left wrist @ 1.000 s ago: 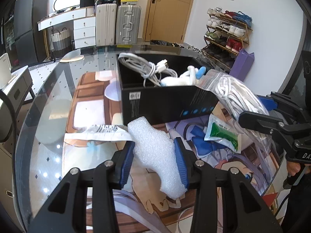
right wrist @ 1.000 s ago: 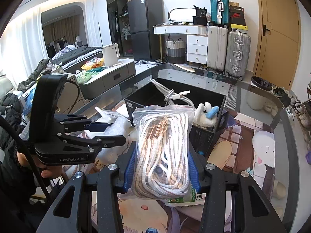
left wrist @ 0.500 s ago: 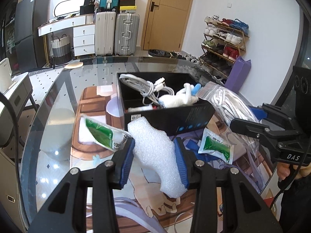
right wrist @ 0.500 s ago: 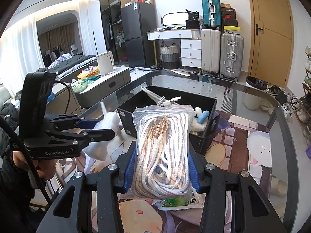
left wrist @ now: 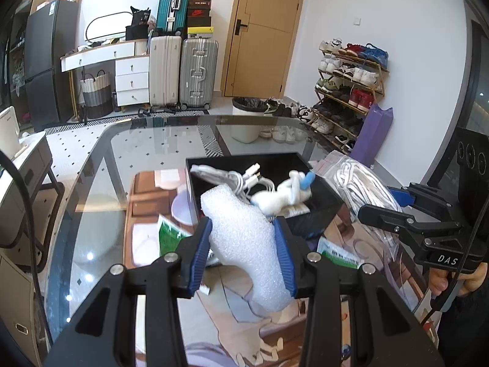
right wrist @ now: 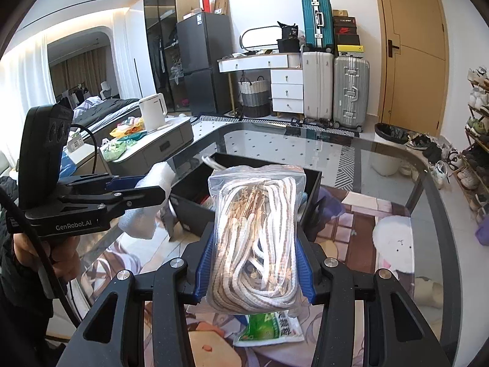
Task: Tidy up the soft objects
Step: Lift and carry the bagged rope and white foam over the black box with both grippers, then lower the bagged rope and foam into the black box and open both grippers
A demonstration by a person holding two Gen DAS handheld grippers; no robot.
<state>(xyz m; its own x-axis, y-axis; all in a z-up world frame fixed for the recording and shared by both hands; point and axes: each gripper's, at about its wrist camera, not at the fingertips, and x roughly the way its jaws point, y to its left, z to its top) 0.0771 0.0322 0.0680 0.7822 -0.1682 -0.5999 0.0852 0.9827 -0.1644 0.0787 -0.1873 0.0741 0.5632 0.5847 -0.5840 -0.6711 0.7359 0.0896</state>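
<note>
— How far is the sorting?

— Cables and a small plush already lie in the black box point(left wrist: 308, 214) at the glass table's point(left wrist: 91, 214) middle. The left gripper point(left wrist: 243, 253) clamps the foam piece point(left wrist: 244, 238), the right gripper point(right wrist: 255, 263) clamps the bagged rope point(right wrist: 256, 238); both are above the table. Green sachets point(right wrist: 269, 327) wait near its front edge.

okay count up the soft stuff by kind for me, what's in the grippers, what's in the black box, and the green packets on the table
Foam piece, in the left hand-held gripper: 1
Bagged rope, in the right hand-held gripper: 1
White cable bundle, in the black box: 1
White plush toy, in the box: 1
Green packets: 2
Total: 6
</note>
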